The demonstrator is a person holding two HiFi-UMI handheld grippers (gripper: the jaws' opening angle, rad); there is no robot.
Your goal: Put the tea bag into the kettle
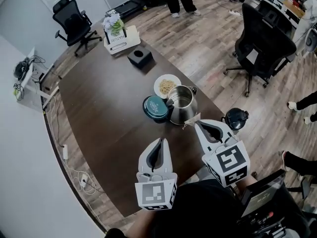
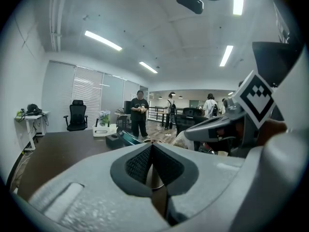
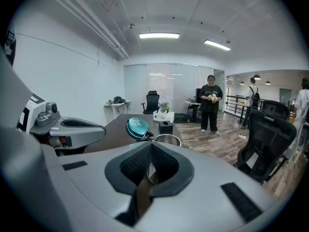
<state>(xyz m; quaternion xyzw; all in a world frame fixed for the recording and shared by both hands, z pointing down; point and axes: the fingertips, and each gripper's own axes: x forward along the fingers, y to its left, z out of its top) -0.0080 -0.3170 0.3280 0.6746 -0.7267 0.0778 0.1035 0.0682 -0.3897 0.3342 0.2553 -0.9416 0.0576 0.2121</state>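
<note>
Risk of a miss: tea bag [image 1: 191, 119] is pinched in the closed right tongs [image 1: 196, 123], just outside the open kettle [image 1: 184, 110] at its 5 o'clock side. Letting go here would probably drop it on the counter [image 1: 109, 113] or snag it on the rim. Right tongs point toward 11 o'clock at the kettle mouth, while left tongs [image 1: 160, 142], closed on nothing, wait at the kettle's 7 o'clock, pointing to 12.
</note>
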